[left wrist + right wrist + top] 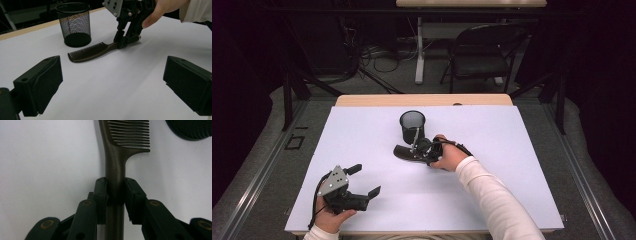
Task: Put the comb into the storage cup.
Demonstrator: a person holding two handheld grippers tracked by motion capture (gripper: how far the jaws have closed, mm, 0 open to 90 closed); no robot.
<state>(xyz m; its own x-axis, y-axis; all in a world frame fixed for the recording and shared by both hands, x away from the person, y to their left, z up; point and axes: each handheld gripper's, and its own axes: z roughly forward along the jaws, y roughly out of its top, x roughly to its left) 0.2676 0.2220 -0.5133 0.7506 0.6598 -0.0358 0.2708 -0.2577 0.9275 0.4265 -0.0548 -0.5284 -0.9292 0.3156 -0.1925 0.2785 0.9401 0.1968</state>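
While the left gripper (364,181) is held with jaws apart, the comb (115,165) handle is clamped by the right gripper (115,192) beside the mesh cup (412,125).

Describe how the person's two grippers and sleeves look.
Both grippers are black, each with two blocky black fingers on hinged links with brass-coloured pivots. The left gripper carries a grey three-cornered plate with small holes on top and trails a black cable. The right gripper also trails a black cable. The person wears white long sleeves.
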